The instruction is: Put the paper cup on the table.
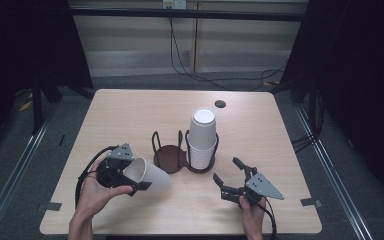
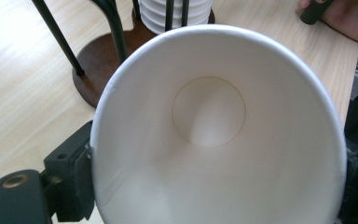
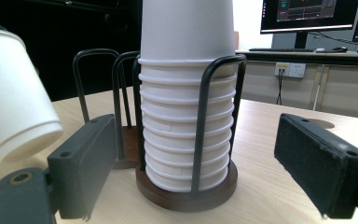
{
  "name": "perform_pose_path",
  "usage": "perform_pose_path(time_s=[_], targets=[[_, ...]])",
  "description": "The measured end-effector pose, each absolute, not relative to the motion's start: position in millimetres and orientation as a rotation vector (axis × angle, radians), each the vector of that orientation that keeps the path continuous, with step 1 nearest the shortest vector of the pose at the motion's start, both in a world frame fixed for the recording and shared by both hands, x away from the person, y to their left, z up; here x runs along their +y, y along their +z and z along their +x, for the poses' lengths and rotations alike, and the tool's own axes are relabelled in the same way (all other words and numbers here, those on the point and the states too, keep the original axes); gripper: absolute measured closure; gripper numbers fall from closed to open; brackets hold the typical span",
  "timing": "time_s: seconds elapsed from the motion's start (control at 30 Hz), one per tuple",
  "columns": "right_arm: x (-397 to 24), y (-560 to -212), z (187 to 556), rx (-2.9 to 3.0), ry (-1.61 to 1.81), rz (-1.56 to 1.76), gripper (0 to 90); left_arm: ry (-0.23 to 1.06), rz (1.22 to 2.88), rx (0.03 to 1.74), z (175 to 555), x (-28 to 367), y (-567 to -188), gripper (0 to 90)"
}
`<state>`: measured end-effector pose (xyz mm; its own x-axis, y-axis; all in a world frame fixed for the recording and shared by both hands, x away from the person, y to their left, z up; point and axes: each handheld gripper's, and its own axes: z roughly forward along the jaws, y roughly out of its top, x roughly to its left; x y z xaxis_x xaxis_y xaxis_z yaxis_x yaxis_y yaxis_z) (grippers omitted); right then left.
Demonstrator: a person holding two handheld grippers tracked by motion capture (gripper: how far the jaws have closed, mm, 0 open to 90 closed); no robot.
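Note:
A white paper cup [image 1: 151, 175] lies on its side just above the table, mouth toward my left gripper [image 1: 134, 181], which is shut on its rim. In the left gripper view the cup's inside [image 2: 209, 116] spans the space between the fingers [image 2: 70, 179]. A tall stack of upside-down paper cups [image 1: 202, 137] stands in the right ring of a dark wire cup holder [image 1: 170, 158], and the left ring is empty. My right gripper [image 1: 227, 170] is open near the table's front right, aimed at the stack [image 3: 186, 116], with nothing between its pads [image 3: 86, 163].
The wooden table [image 1: 130, 115] has a small dark round hole [image 1: 220, 104] at its far side. Black cables [image 1: 200, 75] run across the floor behind it. Monitors [image 3: 307, 14] stand on a desk in the background of the right gripper view.

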<state>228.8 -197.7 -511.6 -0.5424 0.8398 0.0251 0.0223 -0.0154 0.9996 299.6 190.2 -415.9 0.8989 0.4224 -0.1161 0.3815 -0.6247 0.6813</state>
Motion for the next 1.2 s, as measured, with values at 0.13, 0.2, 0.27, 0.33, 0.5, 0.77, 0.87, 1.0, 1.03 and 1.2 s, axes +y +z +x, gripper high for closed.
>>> perform_pose_path(time_s=[0.13,0.2,0.27,0.33,0.5,0.77,0.87,1.0,1.03,1.2], targets=[[-198,-512,229,1.625,1.633,0.904,13.1,0.081,2.330,0.637,304,199,-415,11.8],[-198,-512,229,1.626,1.634,0.906,13.1,0.095,2.330,0.659,306,204,-412,11.9],[-198,-512,229,1.626,1.633,0.903,13.1,0.097,2.326,0.678,308,208,-407,11.9],[-198,-512,229,1.626,1.633,0.903,13.2,0.111,2.330,0.697,312,214,-403,11.9],[-198,-512,229,1.626,1.633,0.903,13.2,0.113,2.381,0.739,326,220,-398,12.0],[-198,-512,229,1.626,1.634,0.905,13.2,0.123,2.419,0.798,352,228,-387,12.0],[-198,-512,229,1.626,1.633,0.904,13.2,0.128,2.440,0.799,360,226,-383,12.0],[-198,-512,229,1.626,1.633,0.903,13.2,0.153,2.472,0.814,372,225,-377,12.0],[-198,-512,229,1.626,1.632,0.903,13.2,0.156,2.484,0.822,375,225,-376,12.0],[-198,-512,229,1.626,1.632,0.903,13.2,0.170,2.543,0.859,389,221,-376,12.0]])
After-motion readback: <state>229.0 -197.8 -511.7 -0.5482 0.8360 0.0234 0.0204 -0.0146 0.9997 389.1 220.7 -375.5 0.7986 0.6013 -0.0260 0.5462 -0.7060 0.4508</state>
